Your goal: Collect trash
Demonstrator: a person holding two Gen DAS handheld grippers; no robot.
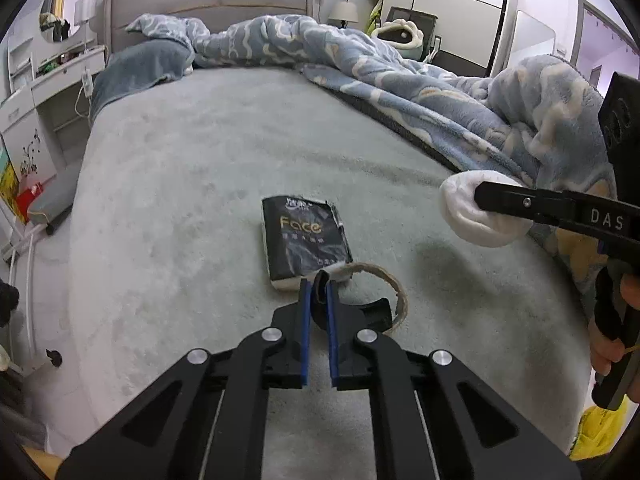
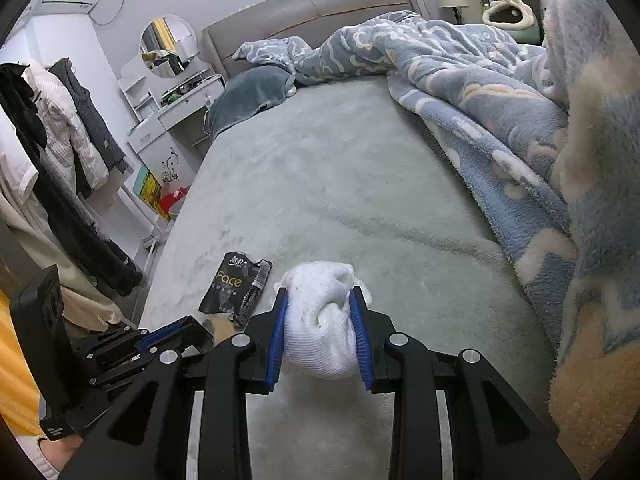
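My left gripper (image 1: 319, 286) is shut on the dark edge of a brown cardboard tape ring (image 1: 394, 292), which lies on the grey-green bed cover just in front of a black "Face" tissue pack (image 1: 306, 240). To the right, my right gripper (image 1: 486, 200) is shut on a balled white cloth (image 1: 476, 220) and holds it above the cover. In the right wrist view the white cloth (image 2: 320, 320) fills the gap in the right gripper (image 2: 320, 292) between the blue pads (image 2: 277, 336). The tissue pack (image 2: 236, 288) lies to its left, beside the left gripper (image 2: 176, 336).
A rumpled blue patterned blanket (image 1: 460, 96) covers the right side and far end of the bed (image 1: 240, 152). A yellow bag (image 1: 600, 432) hangs low at the right. Clothes on a rack (image 2: 60, 152) and a white dressing table (image 2: 176, 116) stand left of the bed.
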